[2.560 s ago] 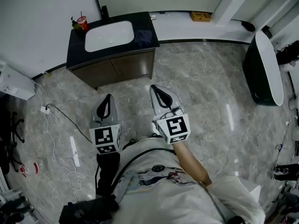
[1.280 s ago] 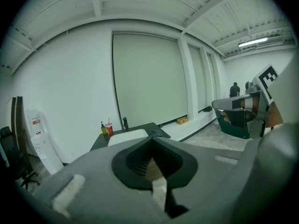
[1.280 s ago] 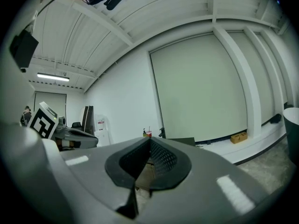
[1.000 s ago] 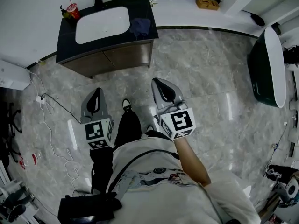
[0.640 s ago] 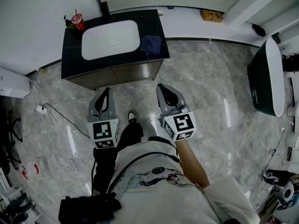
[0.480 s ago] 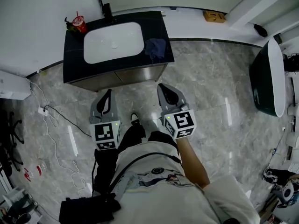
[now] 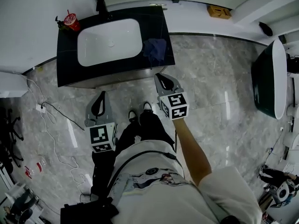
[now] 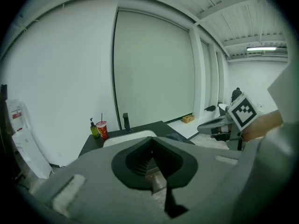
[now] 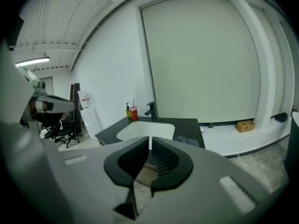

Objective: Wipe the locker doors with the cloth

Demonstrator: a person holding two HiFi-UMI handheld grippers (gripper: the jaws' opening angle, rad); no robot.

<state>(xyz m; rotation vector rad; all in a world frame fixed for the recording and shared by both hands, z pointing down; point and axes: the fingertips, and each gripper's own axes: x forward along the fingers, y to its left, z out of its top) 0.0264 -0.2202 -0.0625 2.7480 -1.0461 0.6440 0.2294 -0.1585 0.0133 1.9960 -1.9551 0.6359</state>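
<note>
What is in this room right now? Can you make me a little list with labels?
Place: washroom with a grey stone floor
Counter: dark, with a white sink set in it
Cloth: blue, crumpled on the counter right of the sink, untouched
Cup: red, with a straw, at the counter's back left corner
Left tool: jaws together, empty
Right tool: jaws almost together, empty, near the counter's front edge

vanity cabinet (image 7: 65, 55) just ahead, open floor (image 7: 210, 73) to right
</note>
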